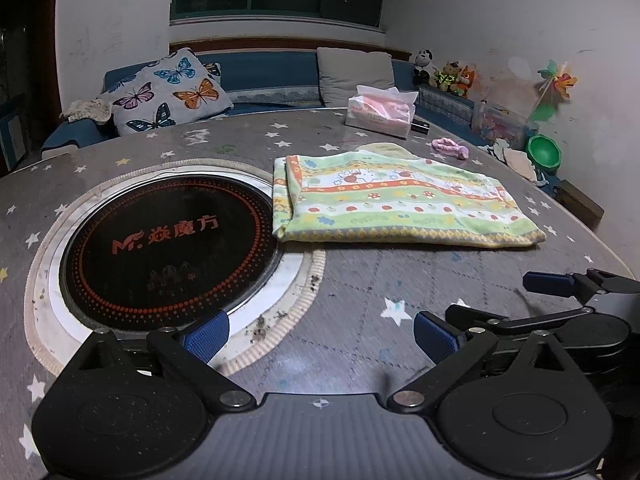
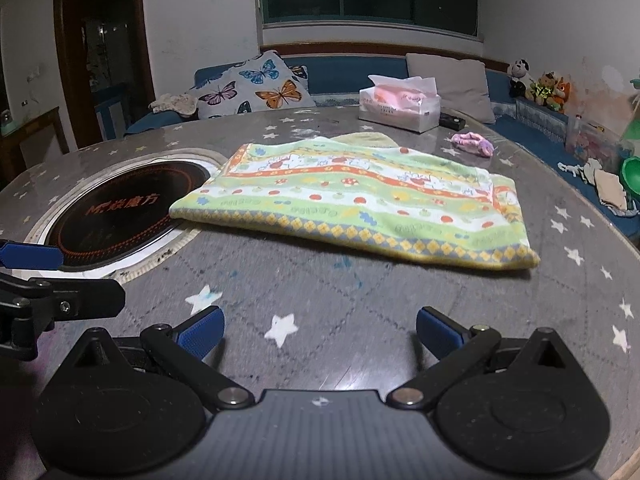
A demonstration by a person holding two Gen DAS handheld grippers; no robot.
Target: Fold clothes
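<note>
The folded cloth [image 2: 352, 196] looks soft and light. Both hand-held grippers, left [image 1: 322, 336] and right [image 2: 320, 334], gape wide and empty. Pinch its 5 o'clock corner.

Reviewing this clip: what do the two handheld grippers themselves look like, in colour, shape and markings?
Both are alike. The left gripper and right gripper each have a ribbed grey body with a small crosshair mark at the front edge, two round black housings, and black linkage arms with silver pivot pins. The fingertips carry blue textured pads. No cables, hands or sleeves show.
</note>
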